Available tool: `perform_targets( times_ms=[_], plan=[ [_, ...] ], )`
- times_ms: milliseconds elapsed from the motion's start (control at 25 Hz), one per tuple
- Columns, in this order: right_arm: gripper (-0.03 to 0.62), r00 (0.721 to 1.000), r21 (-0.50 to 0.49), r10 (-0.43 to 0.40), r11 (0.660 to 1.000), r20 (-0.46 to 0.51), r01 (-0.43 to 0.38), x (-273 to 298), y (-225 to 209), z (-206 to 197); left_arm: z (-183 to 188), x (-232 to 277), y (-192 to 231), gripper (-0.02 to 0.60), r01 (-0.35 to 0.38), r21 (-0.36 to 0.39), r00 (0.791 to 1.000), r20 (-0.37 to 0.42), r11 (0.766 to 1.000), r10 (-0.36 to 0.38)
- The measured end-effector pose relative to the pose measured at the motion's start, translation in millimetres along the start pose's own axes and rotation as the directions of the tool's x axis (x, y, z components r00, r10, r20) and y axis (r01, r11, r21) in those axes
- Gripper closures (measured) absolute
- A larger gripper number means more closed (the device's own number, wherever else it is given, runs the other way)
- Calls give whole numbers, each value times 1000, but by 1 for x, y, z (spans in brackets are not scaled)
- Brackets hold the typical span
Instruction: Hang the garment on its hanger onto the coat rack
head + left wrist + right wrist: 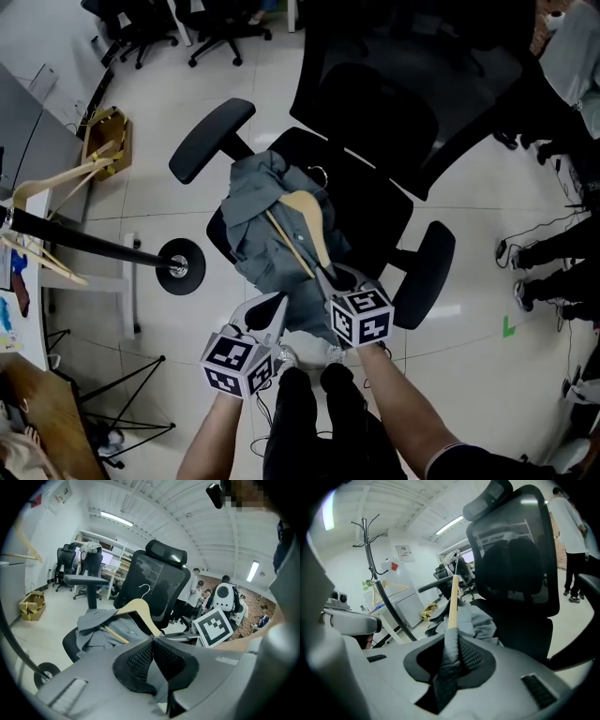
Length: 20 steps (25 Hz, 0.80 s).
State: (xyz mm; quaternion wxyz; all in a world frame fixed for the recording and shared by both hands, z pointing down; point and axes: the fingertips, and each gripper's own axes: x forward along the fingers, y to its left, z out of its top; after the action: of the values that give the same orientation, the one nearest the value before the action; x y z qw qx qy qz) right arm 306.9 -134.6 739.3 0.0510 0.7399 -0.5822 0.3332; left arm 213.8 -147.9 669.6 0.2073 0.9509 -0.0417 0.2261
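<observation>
One black office chair [375,122] fills the middle of the floor, and the coat rack [94,244] stands off to its left, well apart from it. On the seat lies the grey garment [262,234], crumpled and only half draped over its wooden hanger [305,220].

The cloth looks soft, limp and fairly light, so it will sag and could slide off the smooth wood if the hanger tips. The hanger is the stiff part, so that is where to hold, and I would choose near the neck under the metal hook [319,173], leaving the hook free for a prong.

The right gripper [452,644] has its jaws clenched on the near end of a hanger arm, cloth and wood together. An end grip like that may let the load tilt.

The left gripper [152,640] sits at the hem with its jaws pressed together. I see no cloth clearly caught in them.
</observation>
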Motion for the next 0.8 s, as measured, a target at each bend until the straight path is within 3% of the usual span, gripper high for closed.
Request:
perform_targets(
  times_ms=[280,640,800],
  plan=[
    [517,997,-23,71,997,6,-71,-1,30,23,26,-23,1,595,-14,20,999,41,1000,14],
    [517,988,-159,111,983,111,-93,-65,50,107,81,-58,2,595,-51,48,990,131,998,45],
    [517,978,-223,132,970,158,-95,-98,56,143,121,-70,-12,595,-57,102,980,196,993,36]
  ],
)
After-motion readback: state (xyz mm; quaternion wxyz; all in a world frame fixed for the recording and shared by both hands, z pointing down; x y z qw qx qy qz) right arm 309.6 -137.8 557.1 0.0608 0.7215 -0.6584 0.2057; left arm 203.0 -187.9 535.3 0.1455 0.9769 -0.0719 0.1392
